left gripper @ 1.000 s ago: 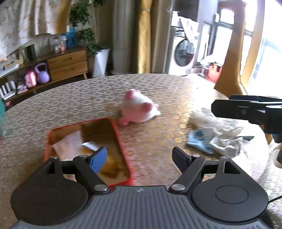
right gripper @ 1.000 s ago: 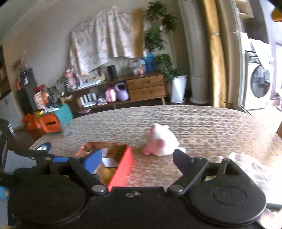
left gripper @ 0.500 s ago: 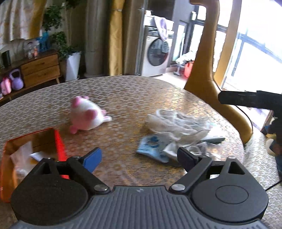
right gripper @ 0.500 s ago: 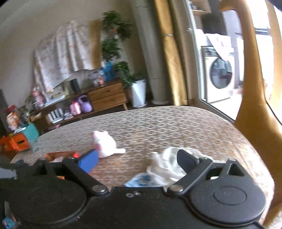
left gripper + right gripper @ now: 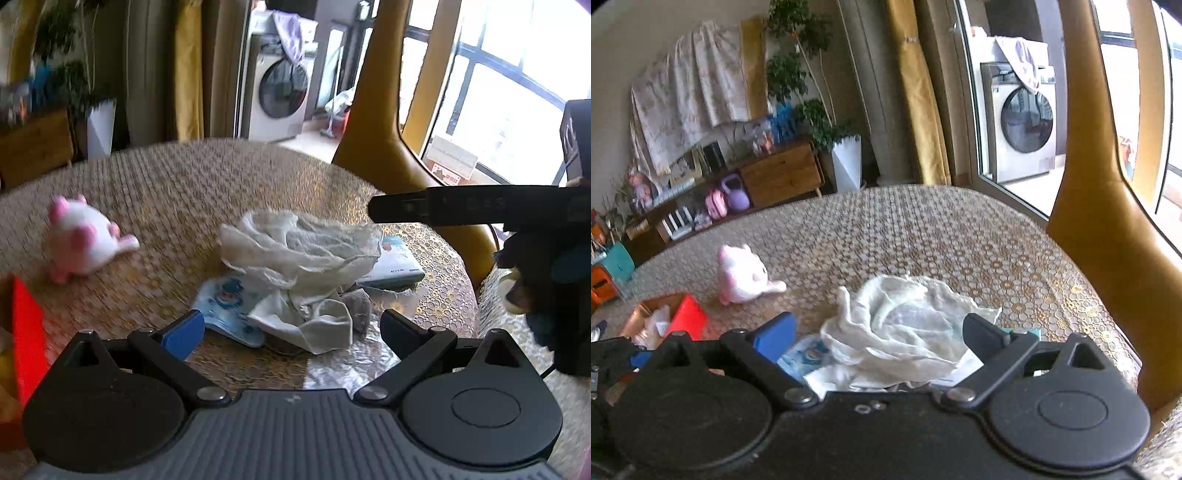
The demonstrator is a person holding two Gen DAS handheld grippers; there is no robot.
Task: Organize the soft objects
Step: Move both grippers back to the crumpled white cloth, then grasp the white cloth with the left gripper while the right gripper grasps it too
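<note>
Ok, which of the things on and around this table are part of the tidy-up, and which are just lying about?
Part of the job:
white cloth
blue-printed packet
pink plush toy
red box

Just lying about:
washing machine
wooden sideboard
potted plant
yellow chair

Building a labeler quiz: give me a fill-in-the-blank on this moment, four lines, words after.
1. The plush toy is white and ____.
2. The white cloth lies on a ____ table.
3. Behind the glass stands a washing ____.
4. The box at the left has a ____ wall.

Missing words: pink; round; machine; red
</note>
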